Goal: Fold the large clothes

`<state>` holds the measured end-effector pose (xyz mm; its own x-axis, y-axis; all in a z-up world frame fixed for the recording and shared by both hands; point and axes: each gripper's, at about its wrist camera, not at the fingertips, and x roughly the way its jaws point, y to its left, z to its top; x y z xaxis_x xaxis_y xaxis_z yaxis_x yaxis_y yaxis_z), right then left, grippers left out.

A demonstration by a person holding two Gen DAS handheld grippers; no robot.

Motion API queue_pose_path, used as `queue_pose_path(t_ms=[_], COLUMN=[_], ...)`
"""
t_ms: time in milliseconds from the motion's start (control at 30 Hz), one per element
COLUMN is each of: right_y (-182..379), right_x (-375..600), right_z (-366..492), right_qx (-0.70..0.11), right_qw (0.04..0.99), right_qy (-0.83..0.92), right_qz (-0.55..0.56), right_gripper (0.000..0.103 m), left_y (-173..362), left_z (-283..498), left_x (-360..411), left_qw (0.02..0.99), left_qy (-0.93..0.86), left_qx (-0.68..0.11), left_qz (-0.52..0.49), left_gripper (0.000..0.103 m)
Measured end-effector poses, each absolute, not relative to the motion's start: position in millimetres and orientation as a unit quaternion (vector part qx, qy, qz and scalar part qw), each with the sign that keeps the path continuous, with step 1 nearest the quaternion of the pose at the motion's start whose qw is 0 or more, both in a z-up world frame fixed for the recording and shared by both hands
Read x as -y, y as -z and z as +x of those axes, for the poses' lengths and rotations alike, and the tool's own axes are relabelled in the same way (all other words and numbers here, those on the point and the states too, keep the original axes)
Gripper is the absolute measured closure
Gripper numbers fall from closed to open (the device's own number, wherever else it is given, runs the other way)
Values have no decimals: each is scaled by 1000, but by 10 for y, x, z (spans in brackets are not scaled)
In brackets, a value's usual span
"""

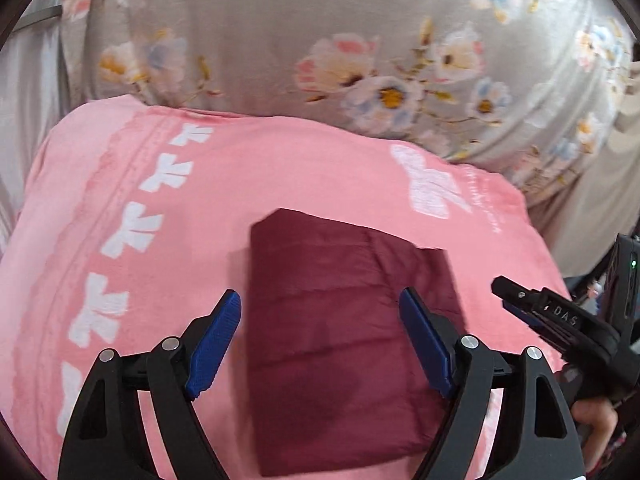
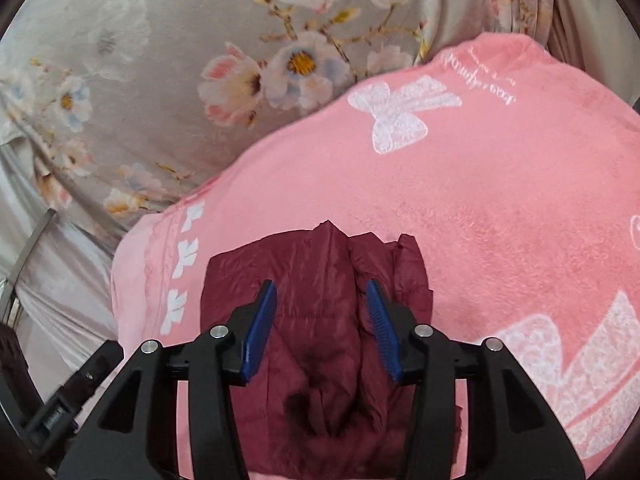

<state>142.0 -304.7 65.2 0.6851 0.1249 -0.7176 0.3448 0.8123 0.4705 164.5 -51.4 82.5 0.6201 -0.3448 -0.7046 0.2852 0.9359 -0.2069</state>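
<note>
Folded maroon garment (image 1: 344, 344), a compact rectangle, lying on pink blanket (image 1: 280, 176) with white bow prints. Left hand-held gripper (image 1: 320, 344) above it, blue pads spread wide, nothing between them. Right hand-held gripper (image 2: 322, 328) above the garment's creased end, pads partly apart, clear of the cloth. Grey floral bedsheet (image 1: 280, 40) beyond the blanket's far edge.
</note>
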Motion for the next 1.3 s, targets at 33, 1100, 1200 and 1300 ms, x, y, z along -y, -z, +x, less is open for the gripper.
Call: queue_pose_path(t_ms=[33,1100,1200,1300], right_y=[-592,-237,-262,-71], right_x=[3040,2987,2772,2621], right_z=[1515,728,552,490], right_qx=[-408,-379,-389,-421], right_qw=[860,900,903,892], right_qy=[64,152,120,117], right_qz=[300,154,137,118], right_gripper=[57,96,96,96], left_y=[-782,213,195,198], left_z=[1718,1657,1540,1395], left_x=[512,1203,1160,1138], left_qw=[899,853,848,843], left_qy=[170,171,176,179], left_qx=[-403,-490,-497,-503], left_qz=[-34,56,55,60], left_gripper=[26,34,34,34])
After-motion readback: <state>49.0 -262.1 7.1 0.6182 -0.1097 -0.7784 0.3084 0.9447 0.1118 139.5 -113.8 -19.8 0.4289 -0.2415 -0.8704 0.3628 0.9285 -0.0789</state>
